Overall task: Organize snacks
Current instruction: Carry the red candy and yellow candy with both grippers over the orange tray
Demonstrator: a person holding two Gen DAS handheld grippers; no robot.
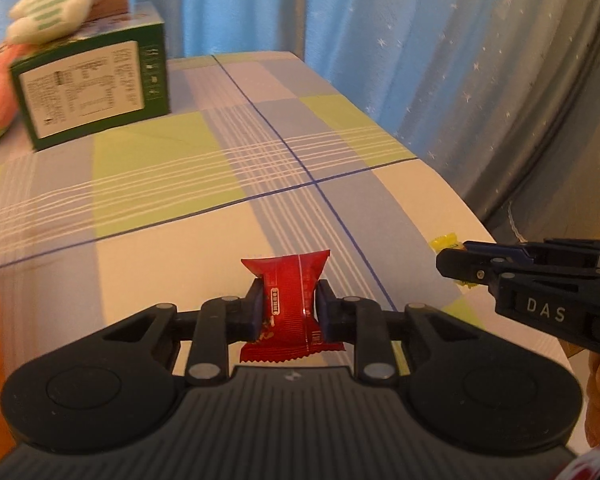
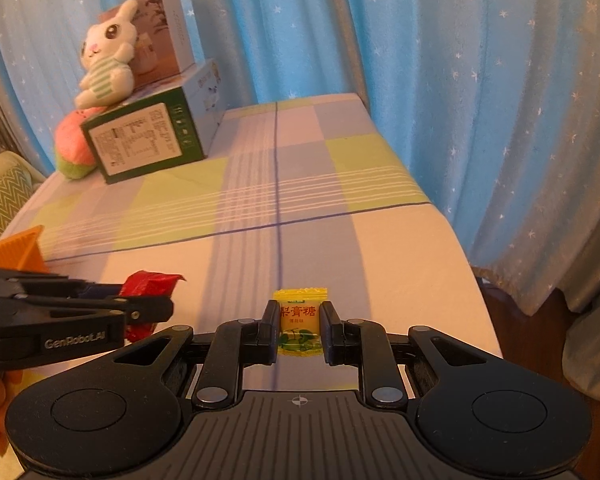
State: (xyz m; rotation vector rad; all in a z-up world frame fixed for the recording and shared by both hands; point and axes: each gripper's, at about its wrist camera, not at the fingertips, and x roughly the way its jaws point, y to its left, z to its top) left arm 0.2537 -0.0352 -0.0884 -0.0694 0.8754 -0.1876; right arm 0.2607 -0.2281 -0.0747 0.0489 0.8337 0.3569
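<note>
Snacks sit one in each tool: the left tool (image 1: pixel 286 312) pinches a crinkled red foil snack packet (image 1: pixel 288 304) at lower centre of its view, and the right tool (image 2: pixel 300 330) is clamped on a small yellow candy wrapper (image 2: pixel 300 322). Both hang above the checked pastel tablecloth on the table (image 2: pixel 400 248). A green cardboard box (image 2: pixel 148 142) stands upper left.

A red snack packet (image 1: pixel 290 304) with crimped ends stands upright at lower centre of the left wrist view, pinched at its sides. A small yellow candy packet (image 2: pixel 300 322) (red lettering, green leaves) sits likewise, lower centre.
</note>
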